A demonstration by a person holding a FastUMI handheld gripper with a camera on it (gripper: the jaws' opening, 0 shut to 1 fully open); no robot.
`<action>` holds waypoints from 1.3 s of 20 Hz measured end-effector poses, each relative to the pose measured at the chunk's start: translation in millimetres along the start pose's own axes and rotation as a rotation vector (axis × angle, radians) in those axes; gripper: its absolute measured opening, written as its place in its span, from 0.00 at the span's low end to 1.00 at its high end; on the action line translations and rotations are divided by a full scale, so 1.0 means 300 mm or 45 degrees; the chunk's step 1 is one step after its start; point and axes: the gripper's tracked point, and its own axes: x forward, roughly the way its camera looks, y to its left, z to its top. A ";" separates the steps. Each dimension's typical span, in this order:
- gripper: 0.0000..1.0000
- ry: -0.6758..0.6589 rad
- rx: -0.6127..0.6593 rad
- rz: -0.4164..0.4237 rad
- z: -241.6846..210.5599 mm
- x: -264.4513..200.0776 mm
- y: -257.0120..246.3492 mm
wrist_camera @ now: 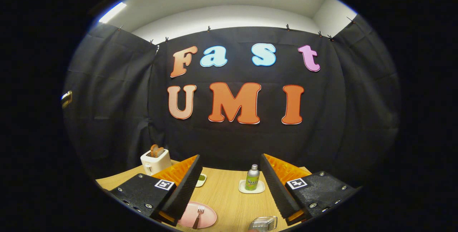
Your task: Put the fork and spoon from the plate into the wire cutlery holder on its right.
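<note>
We hold the gripper [229, 185] high, fingers apart and empty, so the fork [198, 216] on the pink plate [207, 219] and wire cutlery holder [264, 223] stay visible at the table's [229, 196] near edge.

The hand-held gripper [229, 178] is held well above the bench, tilted slightly downward and facing the far wall, its two fingers [186, 185] spread wide apart with nothing between them, each carrying a ribbed inner pad and a square marker on its base.
</note>
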 end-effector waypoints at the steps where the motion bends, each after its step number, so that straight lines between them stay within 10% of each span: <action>1: 0.98 0.038 0.011 0.000 -0.035 0.005 0.001; 26: 0.95 0.875 -0.119 0.033 -0.709 0.029 0.334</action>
